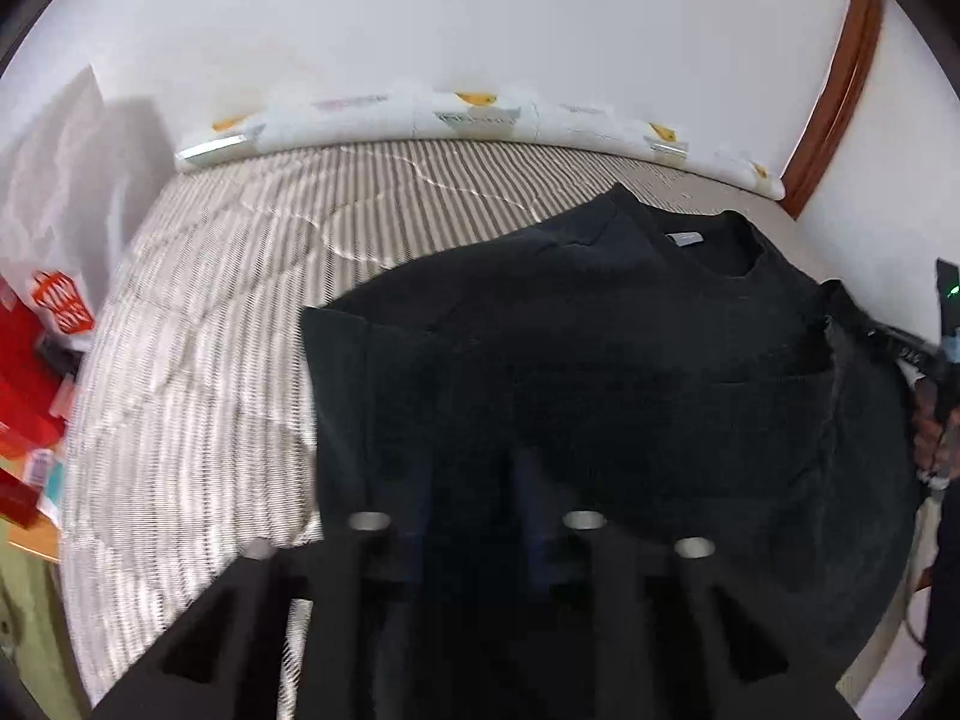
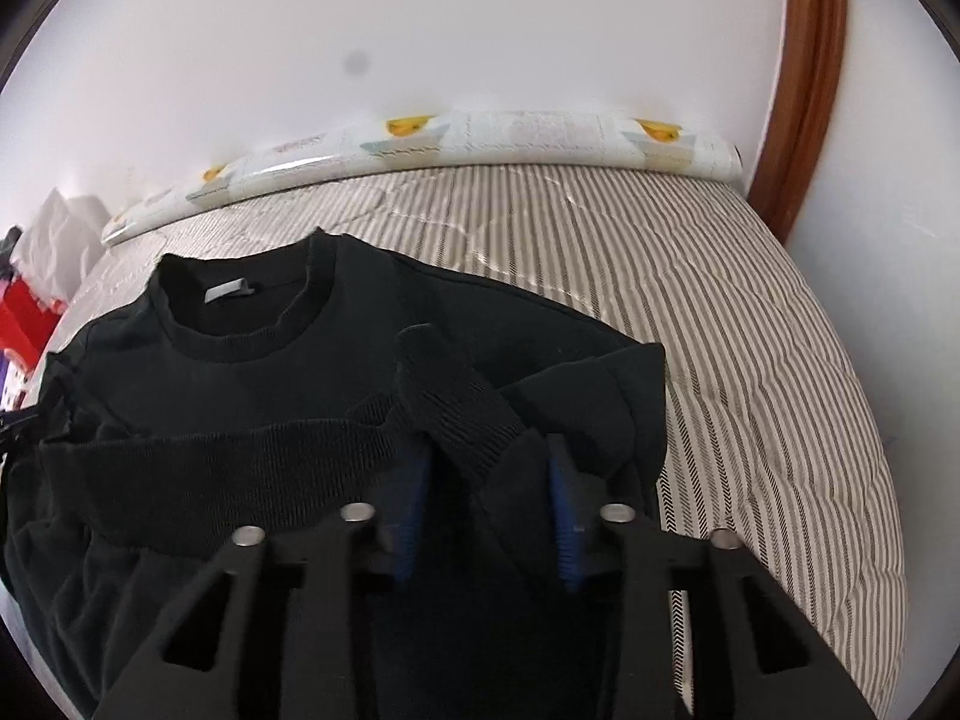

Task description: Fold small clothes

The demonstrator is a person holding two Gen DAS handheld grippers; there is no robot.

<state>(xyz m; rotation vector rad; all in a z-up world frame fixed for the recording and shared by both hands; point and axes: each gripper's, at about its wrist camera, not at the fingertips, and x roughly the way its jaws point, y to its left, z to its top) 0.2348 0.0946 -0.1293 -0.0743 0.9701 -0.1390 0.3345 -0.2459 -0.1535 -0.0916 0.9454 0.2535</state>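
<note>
Right wrist view: right gripper (image 2: 489,483) clamps the black sweater's (image 2: 252,372) ribbed cuff (image 2: 462,408); left gripper (image 1: 474,492) pinches its hem.

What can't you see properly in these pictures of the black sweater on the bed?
- Left gripper fingertips: left view, dark against the sweater and blurred, so a grip cannot be told.
- Sweater's lower part: both views, hidden behind the gripper bodies.
- Label in the collar: right view, too small to read.
- Red boxes: left view, cut off by the edge, print blurred.
- Right gripper: cloth covers the pads in part.
</note>
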